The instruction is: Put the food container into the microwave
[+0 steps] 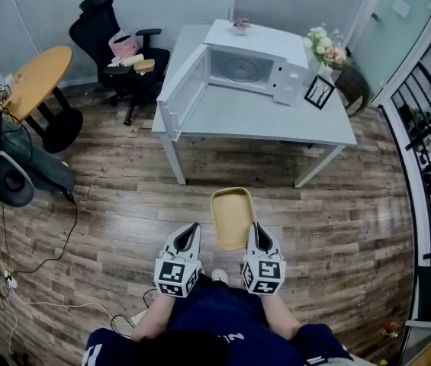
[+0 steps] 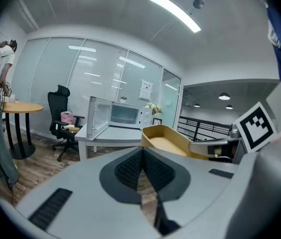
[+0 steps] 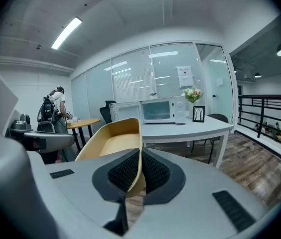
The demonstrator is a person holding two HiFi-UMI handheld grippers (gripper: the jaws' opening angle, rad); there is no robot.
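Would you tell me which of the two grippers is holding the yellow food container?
The right gripper: its jaws pinch the rim of the container, while the left gripper is shut on nothing beside it.

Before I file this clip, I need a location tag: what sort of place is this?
Probably an office break area: a microwave on a white table, a black office chair, glass partition walls with blinds.

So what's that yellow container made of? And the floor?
The food container looks like thin plastic, smooth and matte: its wall is thin and evenly coloured, though I can't be sure. The floor looks like wood or wood-look planks, with visible grain and seams.
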